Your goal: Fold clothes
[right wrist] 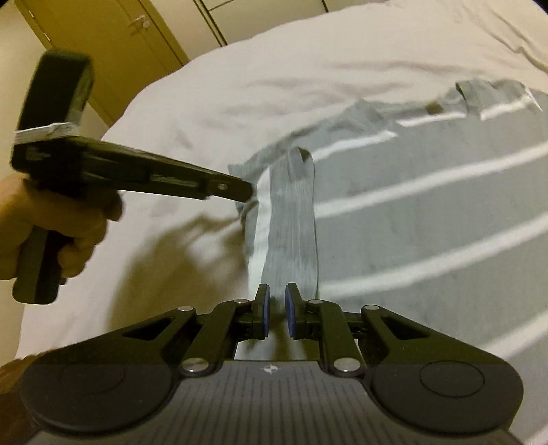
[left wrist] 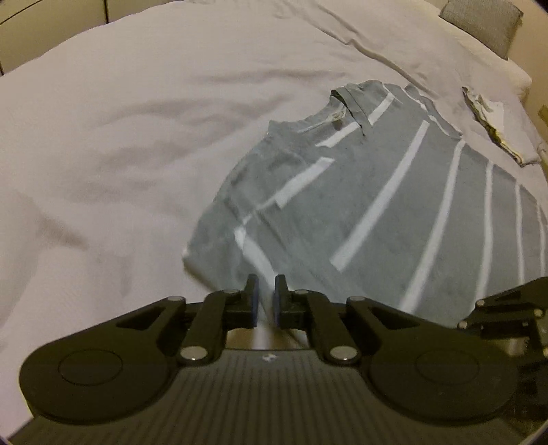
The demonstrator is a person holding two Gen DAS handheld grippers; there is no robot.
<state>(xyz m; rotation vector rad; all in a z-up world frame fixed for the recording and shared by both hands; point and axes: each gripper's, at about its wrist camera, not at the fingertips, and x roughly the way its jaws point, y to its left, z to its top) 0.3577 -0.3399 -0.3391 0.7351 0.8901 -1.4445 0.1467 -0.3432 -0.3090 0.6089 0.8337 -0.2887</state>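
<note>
Grey T-shirt with white stripes (left wrist: pixel 383 191) lay spread on the bed (left wrist: pixel 137 137), over white bedding, collar toward the far side. A sleeve edge was lifted off the shirt body and pulled toward the cameras.

Left hand-held gripper (left wrist: pixel 266 297): jaws nearly closed, a strip of the shirt's fabric running between the blue pads (left wrist: pixel 254 301), so clenched on the T-shirt. In the right wrist view this same gripper (right wrist: pixel 251 191) came in from the left, its tip at the raised sleeve edge, with the person's hand (right wrist: pixel 51 232) wrapped around its handle.

Right hand-held gripper (right wrist: pixel 276 309): jaws narrow, a grey fold with a white stripe rising straight out from between them; grasping the T-shirt too. Its linkage showed at the right edge of the left wrist view.

Folded pale cloth (left wrist: pixel 493 123) sat near the bed's right edge, apart from the shirt. Grey pillow (left wrist: pixel 479 24) at the far corner. Wooden door (right wrist: pixel 102 44) behind the bed.
</note>
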